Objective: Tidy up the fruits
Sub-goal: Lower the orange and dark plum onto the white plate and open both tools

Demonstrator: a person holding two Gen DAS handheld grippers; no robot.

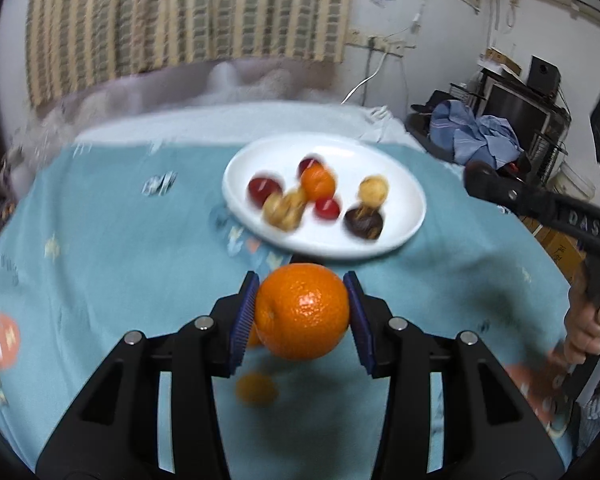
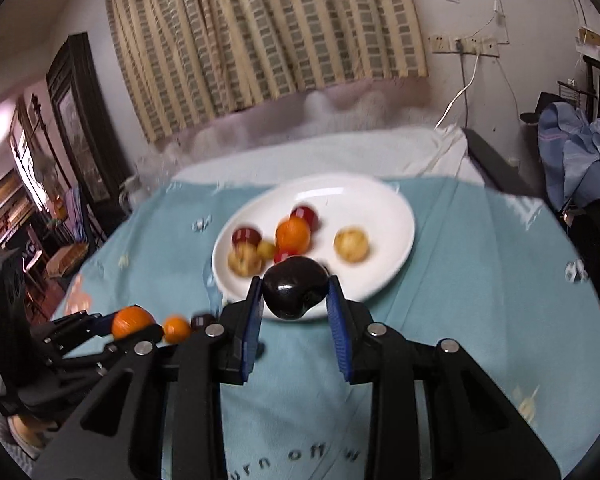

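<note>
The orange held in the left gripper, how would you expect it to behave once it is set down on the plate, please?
The orange is round, so it would probably roll on the shallow white plate unless it lodges against other fruit. Its pebbled skin probably gives the left gripper pads decent friction. It looks firm: no visible denting between the pads.

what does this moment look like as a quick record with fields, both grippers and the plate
left gripper: shut on large orange, held above the blue cloth
right gripper: shut on dark fruit, at the plate's near rim
white plate: holds a small orange, red fruits, yellowish fruits
loose fruit: another orange on the cloth below the left gripper
image quality: motion blur
</note>
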